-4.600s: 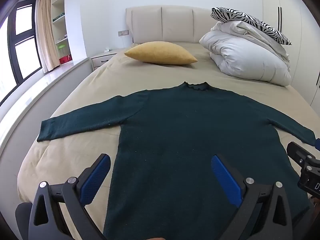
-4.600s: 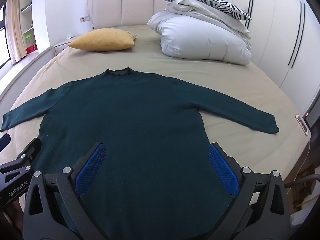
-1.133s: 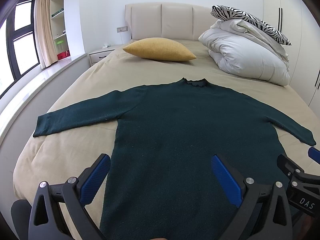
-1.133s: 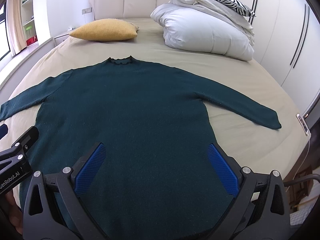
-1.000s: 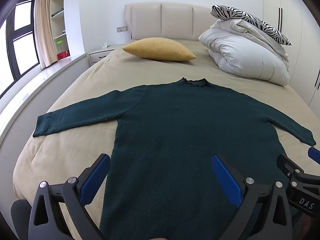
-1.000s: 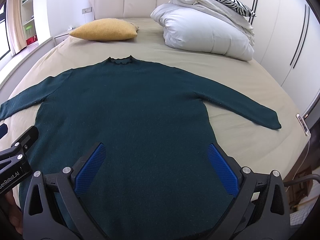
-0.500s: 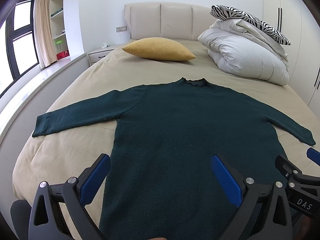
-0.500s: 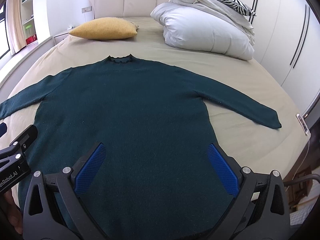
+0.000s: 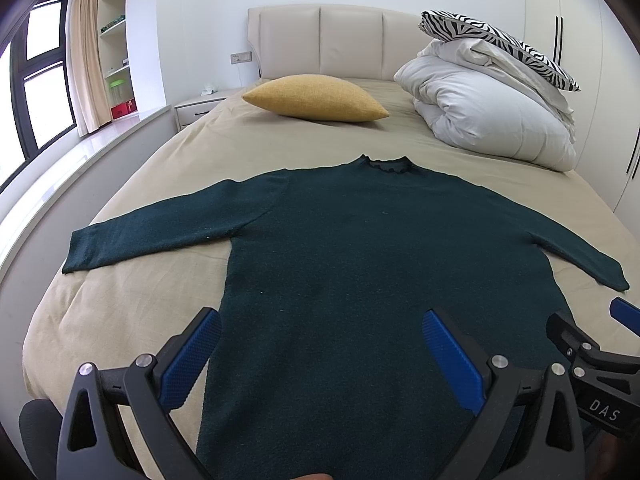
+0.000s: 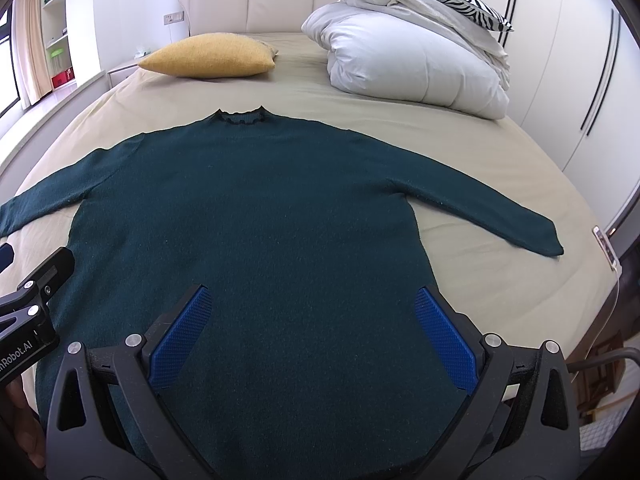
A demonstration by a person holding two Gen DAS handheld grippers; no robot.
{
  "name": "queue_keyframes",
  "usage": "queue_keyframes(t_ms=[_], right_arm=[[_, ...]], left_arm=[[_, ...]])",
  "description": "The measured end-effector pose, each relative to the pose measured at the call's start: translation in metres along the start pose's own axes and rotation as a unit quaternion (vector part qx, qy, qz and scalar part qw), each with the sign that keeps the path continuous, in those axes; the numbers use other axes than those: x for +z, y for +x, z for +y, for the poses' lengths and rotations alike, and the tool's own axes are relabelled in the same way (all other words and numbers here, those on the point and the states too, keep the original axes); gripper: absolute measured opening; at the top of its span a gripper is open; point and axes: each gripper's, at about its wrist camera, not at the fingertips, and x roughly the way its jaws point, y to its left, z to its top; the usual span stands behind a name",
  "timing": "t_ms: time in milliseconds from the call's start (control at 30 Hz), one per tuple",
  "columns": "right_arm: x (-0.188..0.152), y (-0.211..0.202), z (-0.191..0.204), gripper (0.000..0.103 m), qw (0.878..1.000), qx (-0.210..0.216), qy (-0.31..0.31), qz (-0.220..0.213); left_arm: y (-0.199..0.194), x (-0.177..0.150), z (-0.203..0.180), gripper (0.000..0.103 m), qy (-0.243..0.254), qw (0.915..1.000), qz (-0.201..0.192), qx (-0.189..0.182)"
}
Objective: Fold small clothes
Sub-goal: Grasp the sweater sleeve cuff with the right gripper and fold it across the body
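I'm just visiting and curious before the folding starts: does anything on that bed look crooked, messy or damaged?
Nothing stands out. The dark green sweater lies flat on the bed, both sleeves spread, no visible tears. The yellow cushion and the piled white duvet sit near the headboard. Both grippers, left and right, hover open.

Dark green sweater (image 9: 372, 248), beige bed (image 9: 132, 312), mustard cushion (image 9: 316, 98), zebra-striped pillow (image 9: 492, 40)

A dark green knit sweater (image 9: 380, 264) lies flat on the bed, sleeves spread, ruffled collar pointing away.
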Motion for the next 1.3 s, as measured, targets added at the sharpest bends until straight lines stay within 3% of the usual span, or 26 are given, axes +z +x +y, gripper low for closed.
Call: queue_keyframes(t_ms=[233,367,567,667,733,800,867,1000,1133,1300], right_arm=[[0.0,0.004,-0.01,0.103,1.0,0.006,0.014,-0.001],[0.009,0.021,-0.055,0.103,0.997,0.019,0.069,0.006],[0.016,0.069,-0.179,0.103,0.979,0.012,0.2,0.022],[0.011,0.094,-0.262,0.103,0.959,0.001,0.282,0.016],[-0.002,0.112,-0.326,0.1,0.933,0.001,0.36,0.013],[-0.015,0.128,-0.374,0.091,0.908,0.007,0.419,0.015],[-0.03,0.145,-0.418,0.08,0.882,0.023,0.471,0.013],[-0.042,0.175,-0.468,0.057,0.854,0.039,0.519,0.014],[-0.033,0.197,-0.491,0.037,0.852,0.045,0.521,-0.002],[-0.014,0.21,-0.493,0.008,0.867,0.031,0.497,0.0]], left_arm=[[0.003,0.0,0.002,0.103,-0.004,0.9998,0.008,-0.019],[0.016,0.0,0.006,0.103,-0.022,0.998,0.035,-0.047],[0.039,0.0,0.012,0.103,-0.061,0.9888,0.072,-0.116],[0.055,0.004,0.012,0.103,-0.08,0.9745,0.097,-0.186],[0.066,0.005,0.007,0.103,-0.075,0.9745,0.126,-0.17],[0.074,0.009,0.005,0.103,-0.073,0.9774,0.139,-0.142],[0.082,0.012,0.009,0.103,-0.089,0.977,0.136,-0.138],[0.106,0.02,0.009,0.103,-0.104,0.9719,0.149,-0.15],[0.13,0.021,0.005,0.103,-0.121,0.9571,0.184,-0.187],[0.151,0.019,0.007,0.103,-0.173,0.9243,0.219,-0.26]])
